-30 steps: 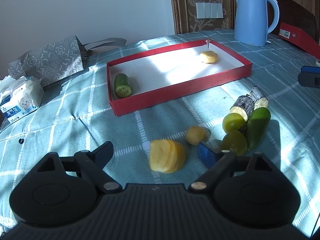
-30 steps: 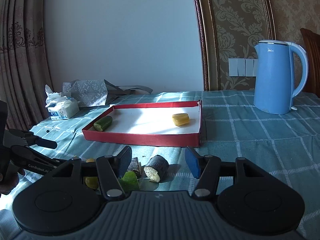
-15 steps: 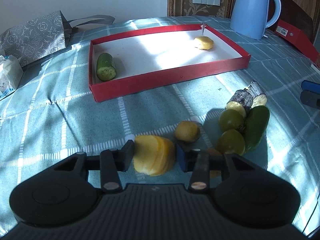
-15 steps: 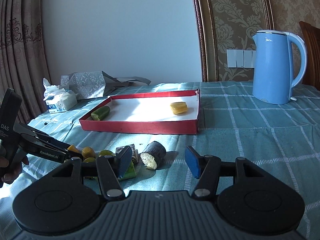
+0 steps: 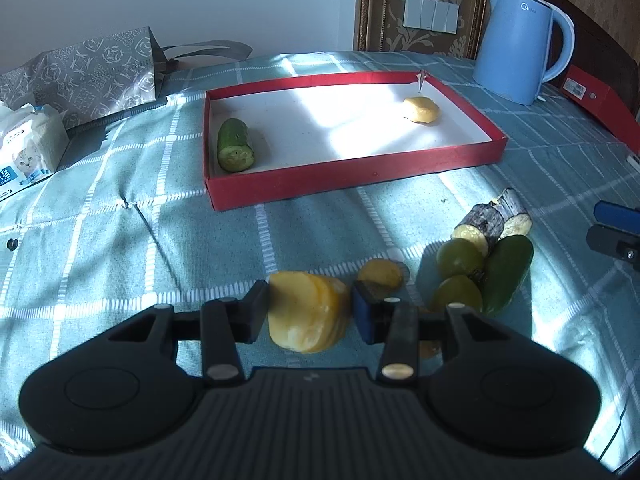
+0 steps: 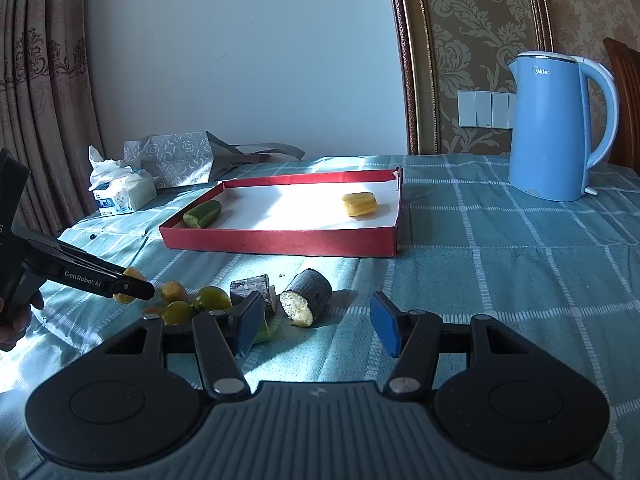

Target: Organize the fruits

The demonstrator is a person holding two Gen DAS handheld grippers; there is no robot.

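Observation:
My left gripper (image 5: 308, 310) is shut on a large yellow fruit piece (image 5: 306, 310), held just above the cloth; it also shows in the right wrist view (image 6: 128, 276). A small yellow fruit (image 5: 379, 274), two green round fruits (image 5: 458, 258), a green cucumber (image 5: 507, 274) and two dark sugarcane pieces (image 5: 484, 224) lie to its right. The red tray (image 5: 360, 182) holds a cucumber piece (image 5: 235, 150) and a yellow piece (image 5: 420, 109). My right gripper (image 6: 316, 326) is open and empty, above the cloth near a sugarcane piece (image 6: 306, 296).
A blue kettle (image 5: 520, 44) stands behind the tray at the right. A grey patterned bag (image 5: 92, 76) and a tissue pack (image 5: 28, 148) sit at the back left. A red box (image 5: 600, 100) lies at the far right edge.
My left gripper moved forward and closed on the large yellow piece, then lifted it slightly. My right gripper stayed open and drifted a little.

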